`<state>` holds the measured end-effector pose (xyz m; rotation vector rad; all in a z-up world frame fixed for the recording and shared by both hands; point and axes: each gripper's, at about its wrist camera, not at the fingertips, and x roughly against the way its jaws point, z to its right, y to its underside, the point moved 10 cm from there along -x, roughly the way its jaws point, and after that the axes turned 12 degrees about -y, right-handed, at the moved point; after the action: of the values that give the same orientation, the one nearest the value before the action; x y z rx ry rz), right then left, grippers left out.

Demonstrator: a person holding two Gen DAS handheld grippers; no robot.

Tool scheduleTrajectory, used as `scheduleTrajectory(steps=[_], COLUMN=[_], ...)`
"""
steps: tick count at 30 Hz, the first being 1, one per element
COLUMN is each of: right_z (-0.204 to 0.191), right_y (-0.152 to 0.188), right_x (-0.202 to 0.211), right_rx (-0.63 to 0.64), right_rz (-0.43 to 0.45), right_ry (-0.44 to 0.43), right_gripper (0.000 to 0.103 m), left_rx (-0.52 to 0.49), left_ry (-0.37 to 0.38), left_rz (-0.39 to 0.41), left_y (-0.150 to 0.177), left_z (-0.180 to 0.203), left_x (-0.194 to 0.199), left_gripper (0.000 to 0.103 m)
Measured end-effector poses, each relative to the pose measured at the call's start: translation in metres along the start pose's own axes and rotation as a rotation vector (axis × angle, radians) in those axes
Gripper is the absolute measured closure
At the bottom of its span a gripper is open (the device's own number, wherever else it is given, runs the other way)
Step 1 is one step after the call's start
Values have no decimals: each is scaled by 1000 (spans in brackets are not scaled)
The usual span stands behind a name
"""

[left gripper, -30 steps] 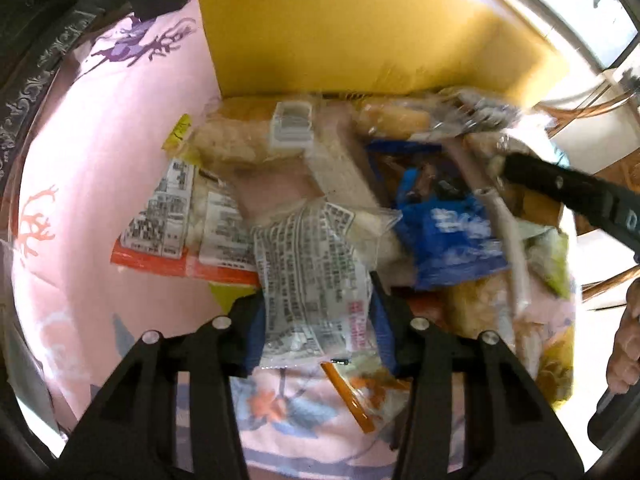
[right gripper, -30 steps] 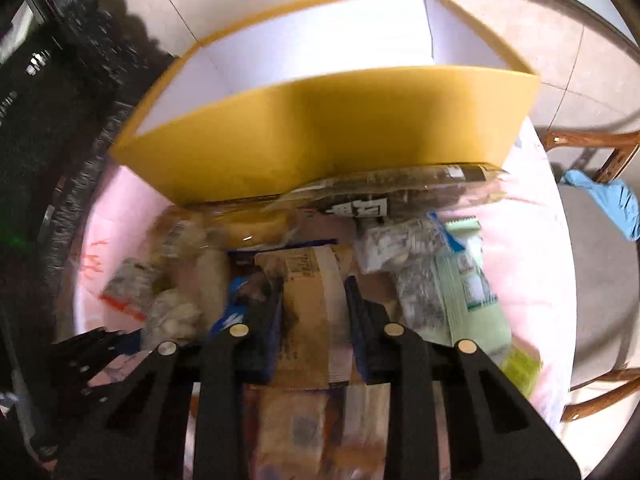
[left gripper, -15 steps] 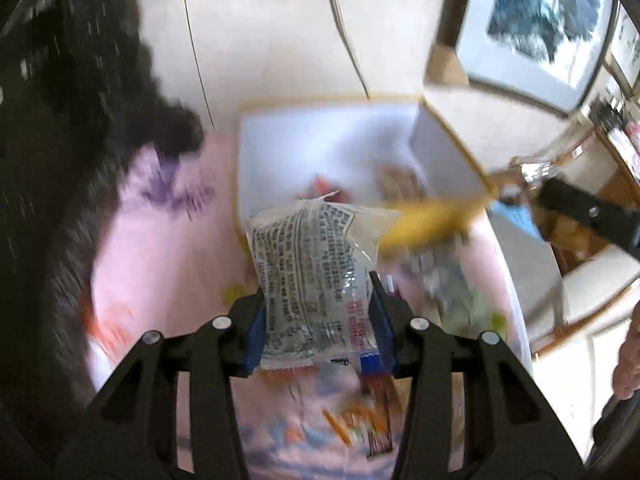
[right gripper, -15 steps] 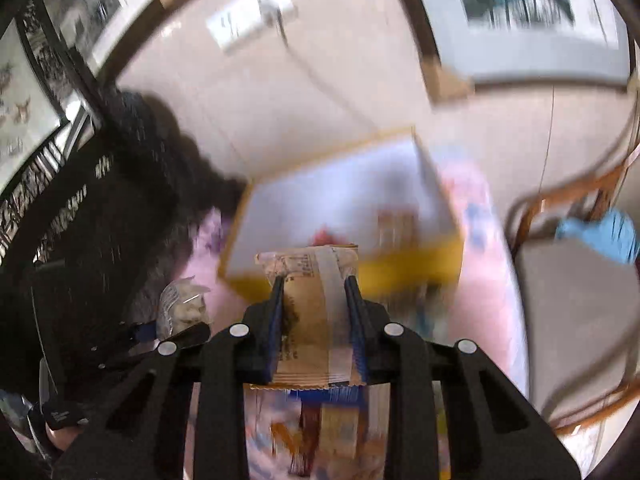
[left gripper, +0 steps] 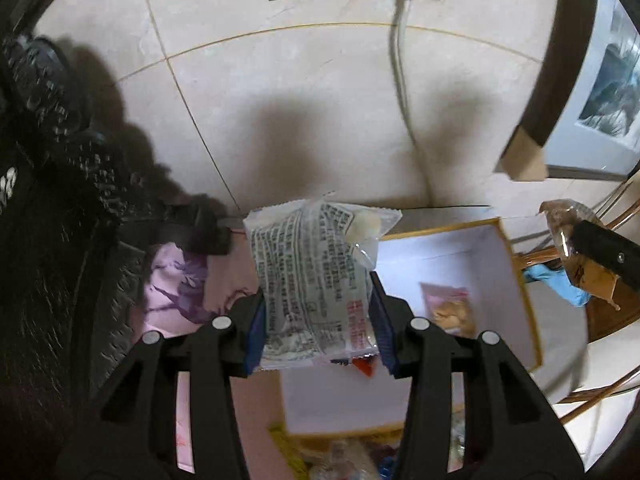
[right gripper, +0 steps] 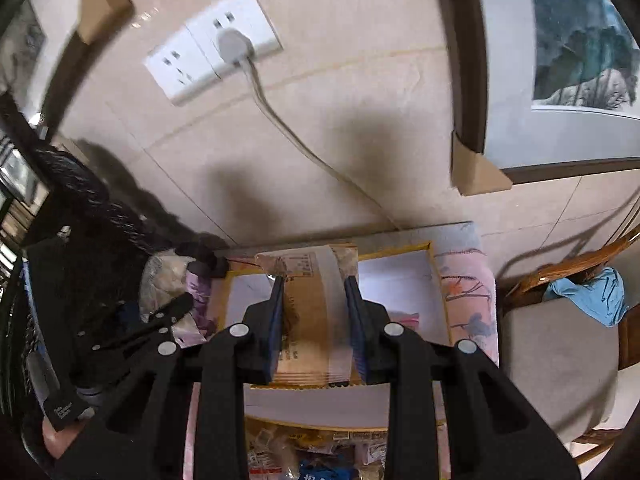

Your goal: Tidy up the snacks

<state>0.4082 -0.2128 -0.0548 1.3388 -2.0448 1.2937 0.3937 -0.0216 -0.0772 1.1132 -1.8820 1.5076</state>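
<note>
Both grippers, left (left gripper: 318, 330) and right (right gripper: 314, 330), clenched one packet each above the box (left gripper: 524, 312); a pile (right gripper: 320, 460) remained outside.

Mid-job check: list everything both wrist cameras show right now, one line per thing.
clear packet: 1, clear with black print, in the left gripper, above the box
brown packet: 1, tan with a white strip, in the right gripper, above the box
box: 1, yellow outside and white inside, on the tablecloth
pink packet: 1, pink, inside the box
snack pile: several, mixed colours, in front of the box
tablecloth: 1, pink floral, under the box
socket: 1, white, on the wall, grey plug in it
chair: 1, wooden, right of the table, blue cloth on it
left gripper: 1, black, jaws clamped
right gripper: 1, black, jaws clamped
</note>
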Motion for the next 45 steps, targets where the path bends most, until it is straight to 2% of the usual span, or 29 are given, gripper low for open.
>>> scheduleTrajectory(steps=[2, 3, 4, 5, 6, 8, 10, 13, 15, 16, 18, 19, 20, 22, 25, 28, 31, 32, 34, 35, 36, 37, 38, 39, 41, 44, 45], right_z=[2, 3, 6, 10, 14, 18, 28, 44, 58, 69, 90, 100, 106, 120, 127, 138, 145, 142, 142, 137, 131, 128, 124, 118, 110, 89, 82], right_y=[3, 4, 5, 3, 3, 7, 16, 39, 67, 88, 129, 164, 190, 239, 274, 301, 309, 310, 315, 316, 316, 321, 324, 326, 326, 316, 311], right_x=[-12, -18, -16, -13, -7, 0, 6, 16, 16, 12, 3, -5, -12, -27, -51, -76, -86, -85, -82, -79, -76, -73, -68, -62, -49, -16, -4], right_rx=[3, 5, -2, -10, -22, -25, -29, -11, 6, 19, 25, 22, 17, 22, 81, 147, 198, 225, 211, 206, 205, 189, 159, 122, 74, 41, 48], right_rz=[-40, -60, -52, -31, 6, 6, -20, -56, -106, -142, -197, -259, -306, -363, -371, -398, -279, -229, -220, -223, -223, -248, -249, -233, -201, -129, -104], right_ry=[5, 8, 32, 58, 73, 68, 97, 133, 145, 159, 182, 165, 154, 169, 176, 207, 204, 203, 237, 232, 232, 252, 245, 225, 191, 122, 116], right_gripper=[72, 71, 46, 6, 1, 1, 1, 1, 1, 1, 1, 1, 1, 1, 1, 1, 1, 1, 5, 21, 37, 44, 49, 51, 56, 57, 57], left_rx=[-22, -36, -45, -53, -58, -91, -99, -121, -123, -122, -111, -102, -83, -50, -35, -84, -197, -256, -187, -135, -134, -141, -126, -84, 12, 23, 19], left_ry=[-19, -8, 2, -11, -25, -64, -76, -60, -68, -55, -19, -2, 33, 105, 147, 178, 198, 150, 168, 180, 166, 162, 157, 172, 239, 276, 263], left_rz=[-7, -19, -28, -21, 13, 44, 30, -7, -1, -3, -59, -95, -125, -161, -175, -235, -185, -176, -104, -105, -108, -117, -140, -175, -225, -217, -193], left_y=[1, 1, 1, 3, 2, 5, 14, 42, 77, 92, 148, 173, 203, 243, 281, 307, 314, 321, 319, 320, 321, 321, 322, 324, 329, 330, 328], left_z=[2, 4, 7, 6, 3, -2, -9, -22, -37, -42, -51, -55, -58, -57, -43, -17, 14, 24, 25, 22, 21, 21, 19, 14, 8, -1, -7], left_x=[-5, -6, -6, -4, 0, 4, 2, -5, -12, -17, -33, -39, -43, -48, -65, -85, -95, -104, -105, -106, -104, -96, -93, -87, -81, -61, -51], left_gripper=[57, 48, 32, 2, 2, 2, 2, 2, 2, 2, 2, 2, 2, 2, 2, 2, 2, 2, 2, 6, 17, 29, 59, 67, 74, 78, 79])
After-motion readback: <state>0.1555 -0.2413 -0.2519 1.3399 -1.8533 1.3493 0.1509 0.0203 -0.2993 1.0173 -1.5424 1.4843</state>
